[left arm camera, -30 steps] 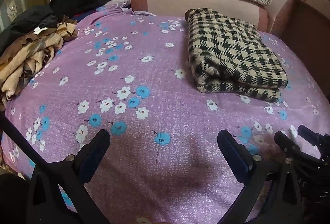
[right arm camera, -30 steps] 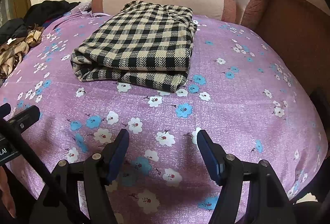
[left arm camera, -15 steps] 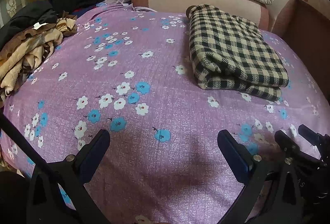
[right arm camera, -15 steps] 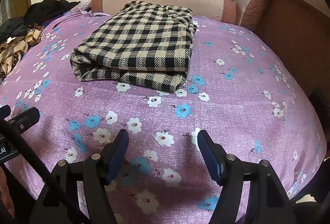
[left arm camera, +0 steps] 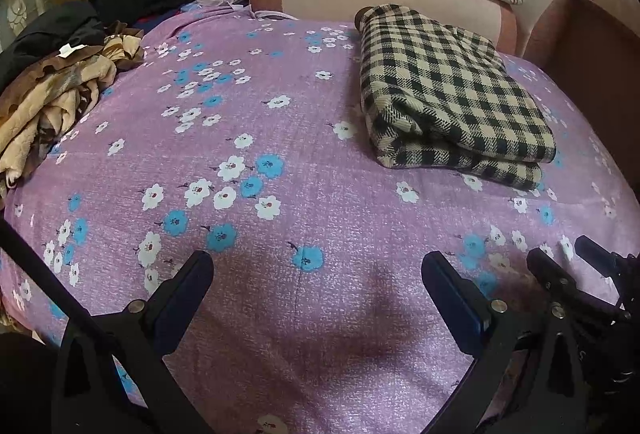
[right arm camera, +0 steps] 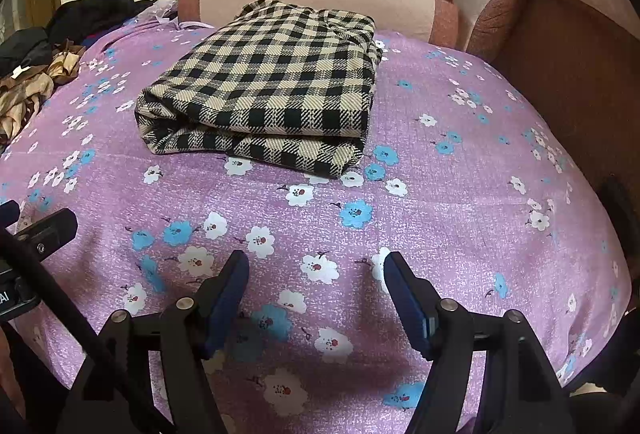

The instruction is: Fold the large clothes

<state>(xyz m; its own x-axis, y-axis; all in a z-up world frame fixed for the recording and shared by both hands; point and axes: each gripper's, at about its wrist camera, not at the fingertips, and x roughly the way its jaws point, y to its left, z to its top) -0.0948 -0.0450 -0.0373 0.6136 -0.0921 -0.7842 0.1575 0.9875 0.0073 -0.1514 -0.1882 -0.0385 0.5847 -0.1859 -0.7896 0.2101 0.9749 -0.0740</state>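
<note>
Checked folded garment (right arm camera: 260, 98) ahead of right hand-held gripper (right arm camera: 316, 274) | perhaps a coat | both spread, empty | left hand-held gripper (left arm camera: 316, 274)

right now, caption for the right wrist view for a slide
Open right gripper hovers over floral bedsheet, folded checked garment ahead.

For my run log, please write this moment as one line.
left tongs: open, empty | right tongs: open, empty | black-and-beige checked garment: folded on purple floral bedsheet | brown-beige crumpled clothes pile: unfolded
</note>
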